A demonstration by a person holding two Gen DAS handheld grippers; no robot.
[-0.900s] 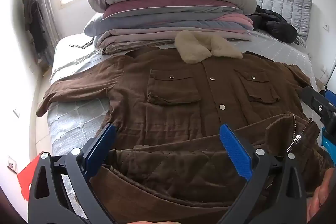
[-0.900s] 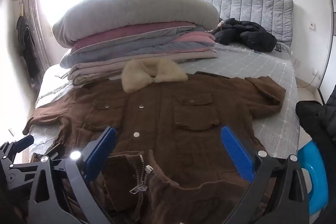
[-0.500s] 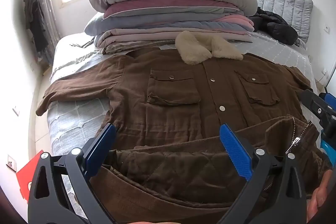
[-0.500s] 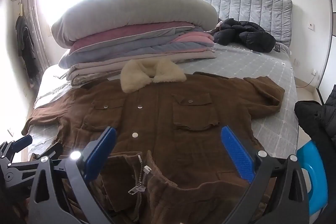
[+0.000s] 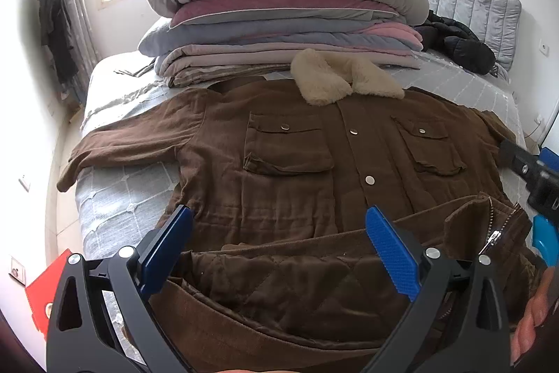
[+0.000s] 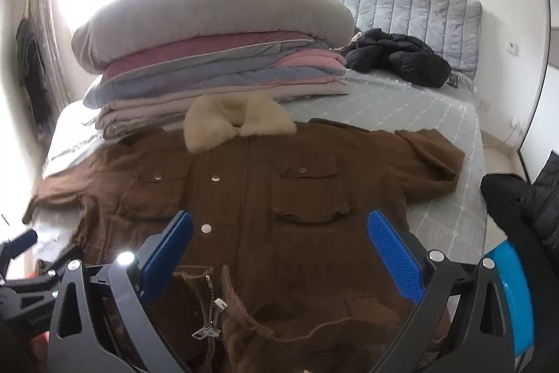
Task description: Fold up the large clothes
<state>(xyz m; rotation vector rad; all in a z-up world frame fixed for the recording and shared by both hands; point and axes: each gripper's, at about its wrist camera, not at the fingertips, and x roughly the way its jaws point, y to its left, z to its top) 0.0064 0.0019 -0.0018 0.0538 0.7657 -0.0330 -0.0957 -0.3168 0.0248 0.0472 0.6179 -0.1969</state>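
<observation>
Brown corduroy jacket (image 5: 279, 170) lies front-up across the grey quilted bed (image 6: 412, 114), fleece collar (image 5: 346, 79) at 12 o'clock, sleeves out toward 9 and 3. Its hem is turned up at 6 o'clock, showing quilted lining (image 5: 279, 282) and a zipper (image 6: 213, 313).

My left gripper (image 5: 279, 250) hangs over that folded hem, blue pads (image 5: 393, 254) spread wide, cloth below them but not pinched. My right gripper (image 6: 279, 254) likewise stands fully apart above the hem, nothing clamped; the zipper pull sits near its left pad (image 6: 164, 254).

Stack of folded bedding (image 5: 279, 23) at 12 o'clock, just behind the collar. Black puffer coat (image 6: 398, 58) at 1 o'clock by the headboard (image 6: 419, 9).
</observation>
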